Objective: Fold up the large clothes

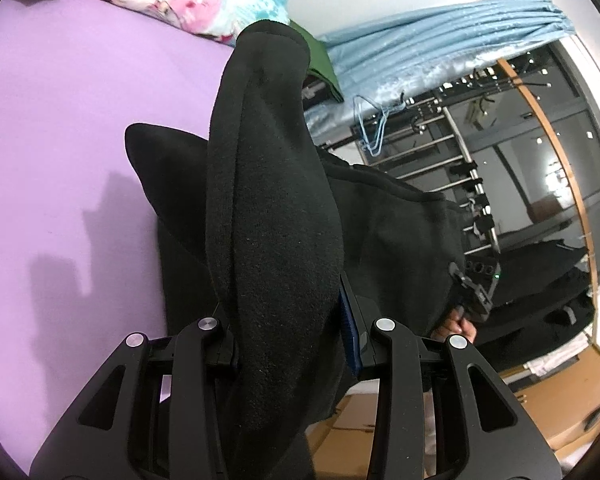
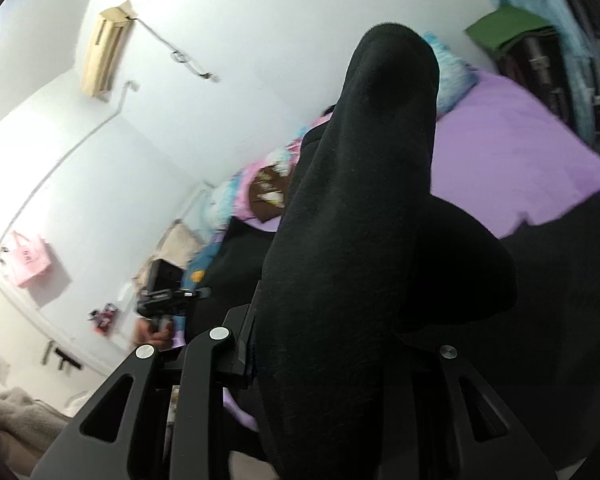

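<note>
The left claw [image 1: 288, 344] pinches a thick bunch of the black fleece garment [image 1: 276, 216], which trails down onto the purple bed [image 1: 72, 128]. The right claw [image 2: 340, 356] pinches another bunch. Soft, floppy, fairly heavy and grippy, it looks best held by edges or corners, not bunched middles.

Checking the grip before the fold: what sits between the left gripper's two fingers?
A thick bunched fold of the black garment fills the gap of the left gripper, seen in the left wrist view; nothing else sits between the fingers.
</note>
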Action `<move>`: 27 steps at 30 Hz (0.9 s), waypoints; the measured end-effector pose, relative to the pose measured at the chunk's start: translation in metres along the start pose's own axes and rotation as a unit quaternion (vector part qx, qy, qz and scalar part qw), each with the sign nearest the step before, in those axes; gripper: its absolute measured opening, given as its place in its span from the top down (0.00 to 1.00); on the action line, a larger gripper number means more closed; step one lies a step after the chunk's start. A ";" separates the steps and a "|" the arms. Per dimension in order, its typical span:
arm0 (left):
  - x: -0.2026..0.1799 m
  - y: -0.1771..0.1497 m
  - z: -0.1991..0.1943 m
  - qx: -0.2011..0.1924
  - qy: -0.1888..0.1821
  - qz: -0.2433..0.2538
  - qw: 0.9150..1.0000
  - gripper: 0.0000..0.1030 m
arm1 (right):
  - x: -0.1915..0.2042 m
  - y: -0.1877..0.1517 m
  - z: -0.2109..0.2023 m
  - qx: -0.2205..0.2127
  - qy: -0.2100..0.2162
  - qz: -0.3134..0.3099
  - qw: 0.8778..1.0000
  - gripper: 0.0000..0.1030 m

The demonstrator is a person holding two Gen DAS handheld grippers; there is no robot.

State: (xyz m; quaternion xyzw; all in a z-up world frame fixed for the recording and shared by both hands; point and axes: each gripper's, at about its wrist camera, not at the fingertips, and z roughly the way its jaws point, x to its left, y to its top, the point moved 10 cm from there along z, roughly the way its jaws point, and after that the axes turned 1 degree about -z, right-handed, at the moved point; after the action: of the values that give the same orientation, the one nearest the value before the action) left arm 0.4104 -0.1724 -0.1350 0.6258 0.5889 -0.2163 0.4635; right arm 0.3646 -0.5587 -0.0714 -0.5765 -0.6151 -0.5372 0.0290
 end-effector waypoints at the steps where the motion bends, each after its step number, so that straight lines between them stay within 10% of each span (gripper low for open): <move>1: -0.005 -0.003 0.011 0.005 -0.001 0.000 1.000 0.66 | -0.011 -0.001 -0.008 -0.005 -0.007 0.009 1.000 0.73; 12: -0.002 -0.026 0.122 0.066 -0.002 -0.011 0.998 0.67 | -0.106 -0.026 -0.034 -0.015 -0.039 0.081 0.996 0.73; 27: 0.081 -0.040 0.177 0.080 0.050 -0.059 0.994 0.65 | -0.222 -0.048 -0.020 -0.014 -0.107 0.157 0.982 0.66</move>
State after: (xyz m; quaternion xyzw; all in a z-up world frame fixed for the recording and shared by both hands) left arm 0.4392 -0.2813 -0.2987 0.6346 0.6283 -0.2583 0.3685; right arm 0.3919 -0.7113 -0.2387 -0.7201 -0.5089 -0.4701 0.0387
